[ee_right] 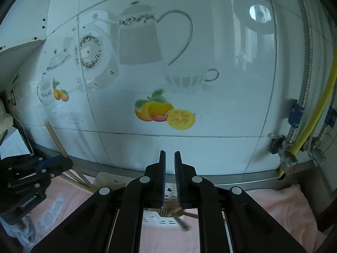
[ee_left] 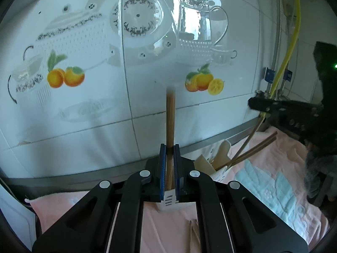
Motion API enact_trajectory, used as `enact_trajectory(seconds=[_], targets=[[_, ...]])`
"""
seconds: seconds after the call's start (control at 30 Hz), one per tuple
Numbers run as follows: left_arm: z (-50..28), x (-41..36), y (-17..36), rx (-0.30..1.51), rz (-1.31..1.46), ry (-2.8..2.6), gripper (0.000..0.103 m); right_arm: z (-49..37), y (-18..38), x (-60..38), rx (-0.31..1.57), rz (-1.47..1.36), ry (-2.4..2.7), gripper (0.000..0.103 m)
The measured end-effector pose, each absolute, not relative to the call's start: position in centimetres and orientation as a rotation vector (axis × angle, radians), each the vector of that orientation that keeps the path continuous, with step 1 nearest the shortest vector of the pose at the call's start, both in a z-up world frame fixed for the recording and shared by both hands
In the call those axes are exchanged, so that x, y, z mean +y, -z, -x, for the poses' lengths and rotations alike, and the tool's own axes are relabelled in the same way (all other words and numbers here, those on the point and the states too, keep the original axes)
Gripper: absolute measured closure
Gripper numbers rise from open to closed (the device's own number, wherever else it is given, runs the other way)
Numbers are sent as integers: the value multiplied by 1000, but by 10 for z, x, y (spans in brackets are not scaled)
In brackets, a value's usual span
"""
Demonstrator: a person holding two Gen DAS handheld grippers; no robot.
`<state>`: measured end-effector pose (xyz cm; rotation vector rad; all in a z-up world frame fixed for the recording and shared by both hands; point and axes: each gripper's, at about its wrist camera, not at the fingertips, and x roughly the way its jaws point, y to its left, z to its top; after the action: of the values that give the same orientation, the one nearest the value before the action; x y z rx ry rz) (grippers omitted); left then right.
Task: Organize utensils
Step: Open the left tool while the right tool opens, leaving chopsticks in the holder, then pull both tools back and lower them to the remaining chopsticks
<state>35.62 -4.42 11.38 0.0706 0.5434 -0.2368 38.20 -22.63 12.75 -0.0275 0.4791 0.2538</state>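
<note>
Left wrist view, left to right: the pink towel (ee_left: 69, 202) covered the table, its left edge ending by a white panel at the frame side. Behind it ran a grey metal ledge (ee_left: 118, 169) under the tiled wall (ee_left: 88, 109) with printed teapots and oranges; open air above the towel on the left. The left gripper (ee_left: 170, 147) was pinched tight on a pair of brown chopsticks (ee_left: 170, 118), held upright, tips blurred against the wall, lower ends down between the blue pads over a white slotted holder piece (ee_left: 169, 200). Two more chopsticks (ee_left: 194, 236) lay flat on the towel just beneath the gripper linkage. To the right stood the white utensil holder (ee_left: 220, 171) with a wooden spatula (ee_left: 222, 152) and several chopsticks leaning out to the right. Further right, the right gripper (ee_left: 261, 104) hung near the wall above the towel, close to a yellow hose (ee_left: 291, 42) and pipe fittings; room was tight there.

Right wrist view: the left gripper (ee_right: 52, 164) sat at the left edge with its chopsticks slanting up. The right gripper (ee_right: 170, 154) had its jaws nearly together with a narrow gap, holding nothing. Directly beneath it was the white utensil holder (ee_right: 166, 221) with chopstick ends inside. Right side: the ledge, towel edge, yellow hose (ee_right: 320, 105) and valves crowding the corner.
</note>
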Motion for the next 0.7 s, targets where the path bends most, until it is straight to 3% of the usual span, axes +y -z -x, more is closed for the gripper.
enact_trajectory(seconds=[0.1,0.37,0.7], targets=[[-353,-44,-114,535,-71,241,96,-368,-133,-228,458,23,-261,86],[-323,-36,-121,506,-71,231,84,-313,-123,-233,453,15,-299,78],[-260,-9,-86,549,-69,194,69,-241,-37,-215,577,73,-320,71]])
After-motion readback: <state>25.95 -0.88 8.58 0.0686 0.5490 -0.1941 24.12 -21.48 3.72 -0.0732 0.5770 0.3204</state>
